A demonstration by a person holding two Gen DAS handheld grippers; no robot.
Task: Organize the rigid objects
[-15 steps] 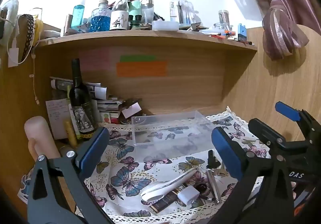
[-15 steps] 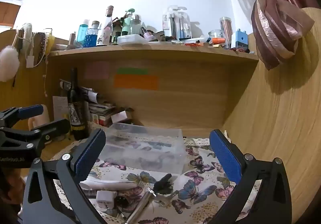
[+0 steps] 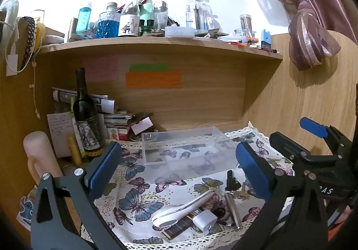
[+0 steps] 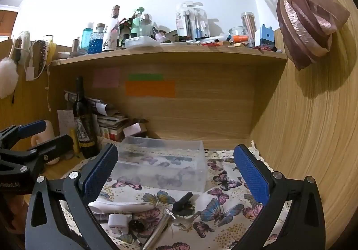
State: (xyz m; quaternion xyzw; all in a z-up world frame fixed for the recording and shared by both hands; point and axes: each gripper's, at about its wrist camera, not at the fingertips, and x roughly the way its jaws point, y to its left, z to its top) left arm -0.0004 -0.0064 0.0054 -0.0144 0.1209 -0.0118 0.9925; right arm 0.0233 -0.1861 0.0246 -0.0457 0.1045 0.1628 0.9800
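Observation:
A clear plastic box (image 3: 185,147) (image 4: 163,167) stands empty on a butterfly cloth (image 3: 138,203). In front of it lie several small items: a white spoon-shaped tool (image 3: 181,208) (image 4: 120,206), a white adapter (image 3: 204,219) (image 4: 117,223), a silver tube (image 3: 232,209) (image 4: 156,232), a dark rectangular stick (image 3: 179,227), a black key fob with keys (image 3: 231,180) (image 4: 183,201). My left gripper (image 3: 179,171) is open and empty above the items. My right gripper (image 4: 176,173) is open and empty, also seen in the left wrist view (image 3: 313,138).
A dark wine bottle (image 3: 86,115) (image 4: 84,122), a pink cylinder (image 3: 39,156), papers and small boxes crowd the back left. A wooden shelf (image 3: 156,44) overhead carries many bottles. A wooden wall (image 4: 313,115) closes the right side.

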